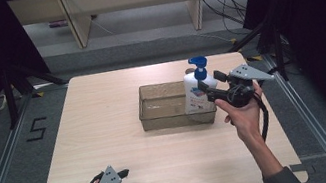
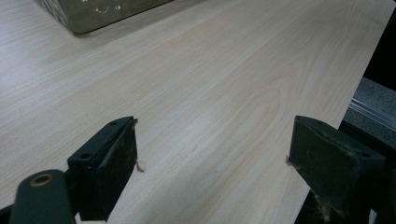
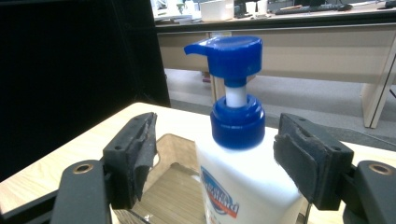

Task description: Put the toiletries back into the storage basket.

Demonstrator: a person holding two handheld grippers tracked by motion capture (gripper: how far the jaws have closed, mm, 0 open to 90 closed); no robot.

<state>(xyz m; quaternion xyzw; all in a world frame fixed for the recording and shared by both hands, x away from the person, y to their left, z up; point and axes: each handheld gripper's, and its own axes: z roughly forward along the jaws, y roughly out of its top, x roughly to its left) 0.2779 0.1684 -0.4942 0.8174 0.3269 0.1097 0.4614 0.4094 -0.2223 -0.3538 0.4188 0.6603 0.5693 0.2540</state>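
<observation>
A white pump bottle with a blue pump head stands upright at the right end of a clear plastic bin in the middle of the table. My right gripper reaches in from the right at the bottle's shoulder. In the right gripper view the bottle stands between the jaws of that gripper: a gap shows between the left pad and the bottle, while the right pad overlaps its edge. My left gripper rests open at the table's near left edge, nothing between its jaws.
The wooden table has bare room left of and in front of the bin. Black stands and curtains flank the table. Desk legs and cables lie on the floor beyond the far edge.
</observation>
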